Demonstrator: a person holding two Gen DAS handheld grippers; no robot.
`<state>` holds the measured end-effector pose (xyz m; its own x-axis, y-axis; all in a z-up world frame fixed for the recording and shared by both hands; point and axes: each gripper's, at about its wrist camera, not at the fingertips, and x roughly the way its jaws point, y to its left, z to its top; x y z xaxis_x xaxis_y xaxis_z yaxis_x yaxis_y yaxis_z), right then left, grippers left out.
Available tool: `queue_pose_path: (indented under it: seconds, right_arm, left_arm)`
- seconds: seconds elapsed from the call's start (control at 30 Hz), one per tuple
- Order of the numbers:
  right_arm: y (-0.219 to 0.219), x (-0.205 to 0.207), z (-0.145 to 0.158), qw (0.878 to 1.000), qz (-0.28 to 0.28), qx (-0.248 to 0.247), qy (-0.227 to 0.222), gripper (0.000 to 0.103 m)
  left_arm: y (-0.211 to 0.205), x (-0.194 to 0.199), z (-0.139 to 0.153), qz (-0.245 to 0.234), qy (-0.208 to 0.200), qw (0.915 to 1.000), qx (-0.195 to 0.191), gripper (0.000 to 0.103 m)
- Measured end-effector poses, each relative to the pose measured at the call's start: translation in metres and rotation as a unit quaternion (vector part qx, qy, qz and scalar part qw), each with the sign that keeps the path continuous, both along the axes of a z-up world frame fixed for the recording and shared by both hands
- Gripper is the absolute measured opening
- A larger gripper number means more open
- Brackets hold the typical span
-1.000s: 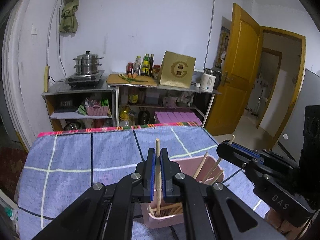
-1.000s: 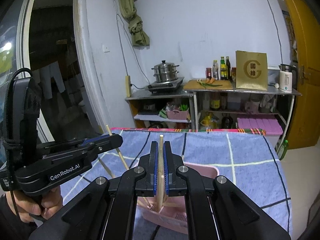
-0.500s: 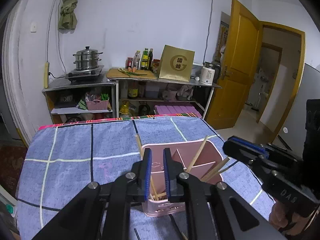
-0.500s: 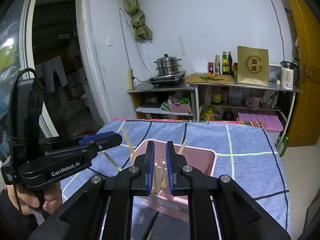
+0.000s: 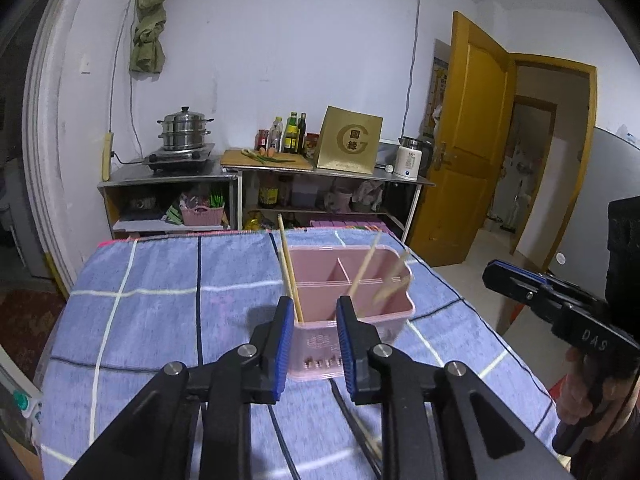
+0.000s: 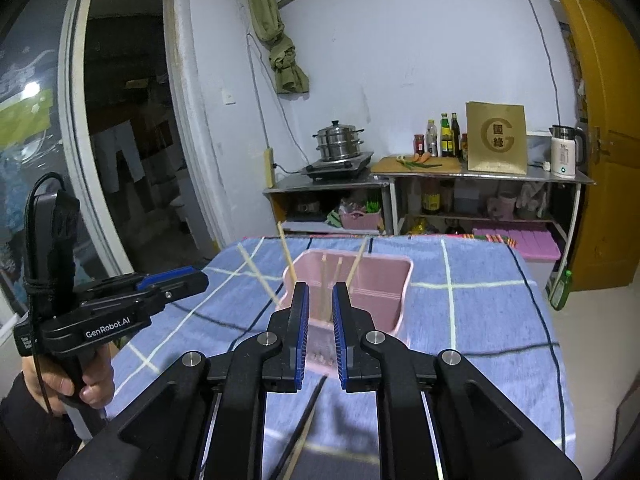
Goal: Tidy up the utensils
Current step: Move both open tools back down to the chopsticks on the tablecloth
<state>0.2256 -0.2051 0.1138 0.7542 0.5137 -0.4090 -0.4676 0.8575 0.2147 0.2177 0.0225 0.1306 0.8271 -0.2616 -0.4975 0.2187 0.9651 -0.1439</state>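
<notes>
A pink divided utensil holder (image 5: 394, 312) stands on the blue checked cloth (image 5: 160, 304); it also shows in the right wrist view (image 6: 384, 292). Several wooden chopsticks (image 5: 289, 272) lean inside it, also visible in the right wrist view (image 6: 287, 252). My left gripper (image 5: 312, 328) is open and empty, just in front of the holder. My right gripper (image 6: 320, 316) is open and empty, just in front of the holder from the other side. A loose chopstick (image 6: 304, 428) lies on the cloth below the right gripper. The right gripper shows at the right of the left wrist view (image 5: 552, 304), the left gripper at the left of the right wrist view (image 6: 172, 284).
Metal shelves (image 5: 240, 184) stand behind the table with a steamer pot (image 5: 184, 130), bottles, a gold box (image 5: 350, 144) and a kettle. A yellow door (image 5: 468, 152) is open at the right. A dark cable (image 6: 520, 346) crosses the cloth.
Both grippers were shut on upright chopsticks over the holder. They have opened, the chopsticks now lean in the holder, and both grippers have pulled back.
</notes>
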Motion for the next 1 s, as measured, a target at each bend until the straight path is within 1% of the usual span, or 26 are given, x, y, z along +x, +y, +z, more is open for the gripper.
queue_pose_path:
  seconds: [0.07, 0.23, 0.4, 0.53, 0.6, 0.8, 0.9, 1.0]
  right_arm:
    - [-0.003, -0.011, -0.007, 1.000, 0.003, 0.000, 0.004, 0.012]
    - [-0.006, -0.031, -0.024, 1.000, 0.007, 0.000, 0.022, 0.012]
    - [-0.010, -0.048, -0.042, 0.999, 0.010, -0.009, 0.038, 0.012]
    - [-0.020, -0.054, -0.057, 0.998, -0.002, -0.014, 0.056, 0.012]
    - [-0.025, -0.054, -0.065, 0.997, -0.011, -0.018, 0.069, 0.012]
    - [-0.032, -0.055, -0.081, 0.995, -0.022, -0.028, 0.090, 0.012]
    - [-0.035, -0.054, -0.090, 0.994, -0.026, -0.035, 0.102, 0.012]
    - [-0.037, -0.049, -0.103, 0.991, -0.031, -0.044, 0.122, 0.012]
  left_arm:
    - [0.000, -0.012, -0.007, 0.000, 0.005, 1.0000, 0.000, 0.022]
    - [-0.003, -0.041, -0.036, -0.005, 0.028, 0.9996, 0.001, 0.022]
    - [-0.005, -0.059, -0.065, -0.005, 0.058, 0.9983, -0.001, 0.022]
    - [-0.005, -0.067, -0.082, -0.008, 0.079, 0.9968, -0.011, 0.022]
    - [-0.010, -0.069, -0.089, -0.014, 0.087, 0.9960, -0.014, 0.022]
    - [-0.030, -0.069, -0.097, -0.035, 0.102, 0.9941, -0.016, 0.022]
    - [-0.042, -0.066, -0.103, -0.050, 0.115, 0.9920, -0.021, 0.022]
    - [-0.054, -0.062, -0.114, -0.057, 0.130, 0.9897, -0.018, 0.022]
